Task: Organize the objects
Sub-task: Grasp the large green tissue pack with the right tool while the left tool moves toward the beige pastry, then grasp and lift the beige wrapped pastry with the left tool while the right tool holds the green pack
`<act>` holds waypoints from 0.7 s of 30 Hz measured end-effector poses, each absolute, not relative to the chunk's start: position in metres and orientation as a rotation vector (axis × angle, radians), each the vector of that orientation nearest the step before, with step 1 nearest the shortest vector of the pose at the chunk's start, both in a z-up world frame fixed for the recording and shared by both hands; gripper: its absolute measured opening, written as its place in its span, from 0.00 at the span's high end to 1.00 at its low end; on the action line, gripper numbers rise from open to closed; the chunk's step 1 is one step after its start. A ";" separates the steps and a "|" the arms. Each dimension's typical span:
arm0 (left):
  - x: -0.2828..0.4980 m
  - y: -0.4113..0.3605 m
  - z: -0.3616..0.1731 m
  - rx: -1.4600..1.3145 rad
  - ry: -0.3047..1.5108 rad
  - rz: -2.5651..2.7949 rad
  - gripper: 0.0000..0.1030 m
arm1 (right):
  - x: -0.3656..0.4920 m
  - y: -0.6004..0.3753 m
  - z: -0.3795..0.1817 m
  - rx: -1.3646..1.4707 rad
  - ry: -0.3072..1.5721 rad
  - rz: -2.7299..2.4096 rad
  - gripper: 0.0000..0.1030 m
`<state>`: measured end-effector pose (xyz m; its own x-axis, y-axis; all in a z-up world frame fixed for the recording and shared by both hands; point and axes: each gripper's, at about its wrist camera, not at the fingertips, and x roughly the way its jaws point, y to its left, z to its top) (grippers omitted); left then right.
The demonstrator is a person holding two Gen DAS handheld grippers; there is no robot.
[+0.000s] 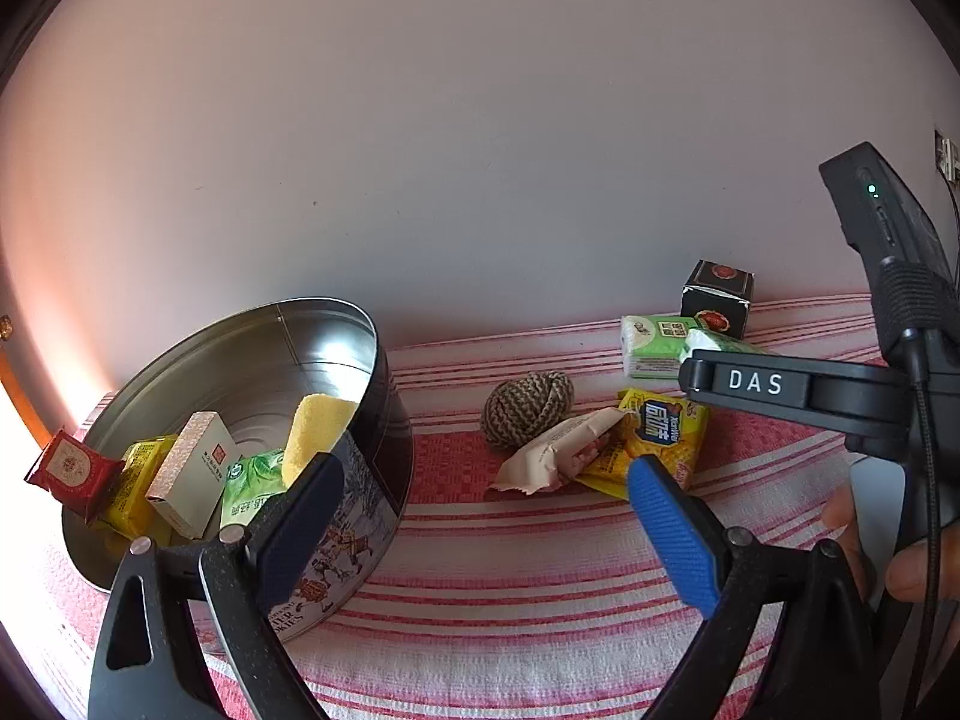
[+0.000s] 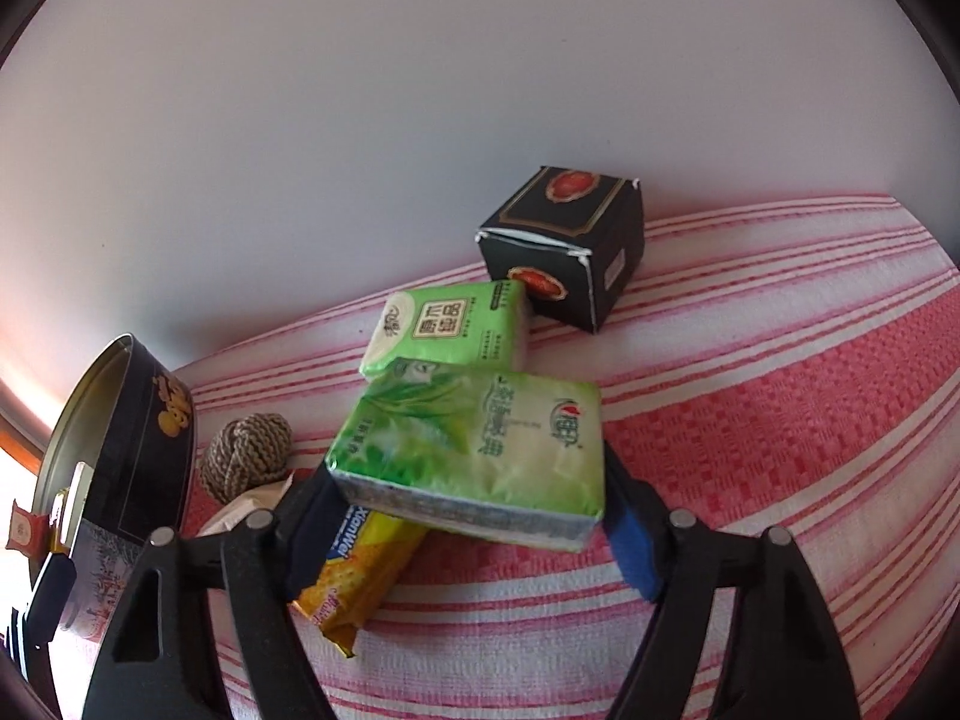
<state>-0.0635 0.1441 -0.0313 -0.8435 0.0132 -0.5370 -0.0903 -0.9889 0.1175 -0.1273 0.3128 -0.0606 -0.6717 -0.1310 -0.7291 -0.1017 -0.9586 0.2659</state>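
My right gripper [image 2: 471, 498] is shut on a green tissue pack [image 2: 480, 450], with one pad against each short side. The pack sits tilted just above a yellow cracker packet [image 2: 354, 570]. Behind it lie a second green tissue pack [image 2: 450, 330] and a black box [image 2: 564, 246]. My left gripper [image 1: 486, 531] is open with nothing between its fingers, beside a round metal tin [image 1: 336, 324]. The tin holds a red packet [image 1: 72, 468], a white box [image 1: 192, 474], a yellow sponge [image 1: 312, 432] and other small packs.
On the pink striped cloth [image 1: 510, 600] lie a rope ball [image 1: 527, 401], a beige wrapper [image 1: 558, 450] and the cracker packet [image 1: 660, 438]. The right gripper's black body [image 1: 756, 384] and a person's hand [image 1: 918, 570] fill the right edge. A pale wall stands close behind.
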 end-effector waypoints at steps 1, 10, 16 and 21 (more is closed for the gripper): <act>-0.065 0.148 -0.031 -0.851 0.221 2.957 0.06 | -0.121 0.318 -0.056 1.235 -0.454 -2.848 0.25; -0.115 0.190 -0.041 -1.034 0.178 2.973 0.06 | -0.054 0.373 -0.035 1.073 -0.357 -3.060 0.25; -0.149 0.188 -0.056 -1.260 -0.065 2.952 0.23 | -0.057 0.390 -0.038 1.117 -0.442 -3.029 0.25; -0.147 0.168 -0.057 -1.265 -0.259 2.946 0.36 | -0.051 0.385 -0.037 1.111 -0.447 -3.013 0.25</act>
<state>-0.1471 0.1685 -0.0571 -0.6885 -0.0056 -0.7252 0.1320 -0.9842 -0.1178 -0.0508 0.3850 -0.0370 -0.7607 -0.0013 -0.6491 -0.1874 -0.9570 0.2216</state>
